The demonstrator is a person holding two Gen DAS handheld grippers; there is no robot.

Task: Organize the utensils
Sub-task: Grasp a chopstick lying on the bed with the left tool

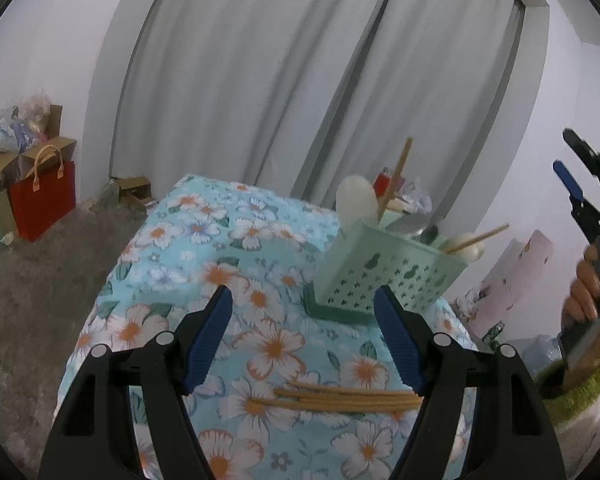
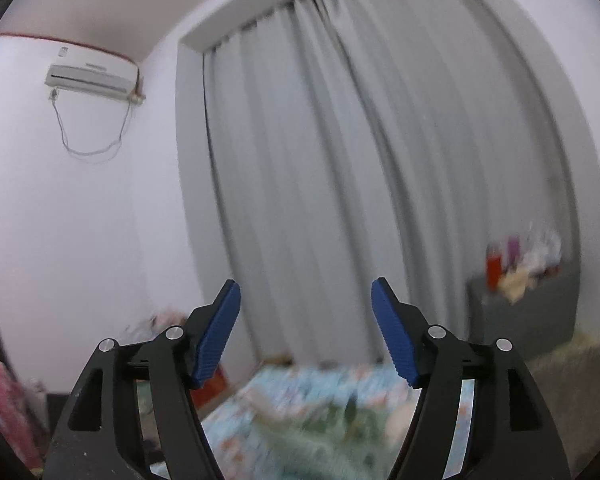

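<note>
In the left wrist view a pale green perforated utensil holder (image 1: 384, 272) stands on the floral tablecloth (image 1: 204, 240). It holds a white spoon (image 1: 356, 198), wooden chopsticks (image 1: 396, 178) and a metal spoon (image 1: 414, 226). Several wooden chopsticks (image 1: 340, 398) lie on the cloth near me. My left gripper (image 1: 302, 300) is open and empty above them. My right gripper (image 2: 305, 294) is open and empty, raised towards the curtain; it also shows at the far right of the left wrist view (image 1: 572, 184), held in a hand. The right wrist view is blurred.
A red bag (image 1: 44, 200) and cardboard boxes (image 1: 134, 190) sit on the floor to the left. A green-cuffed container (image 1: 576, 384) stands at the table's right edge. Grey curtains (image 1: 300, 80) hang behind. An air conditioner (image 2: 92, 76) hangs on the wall.
</note>
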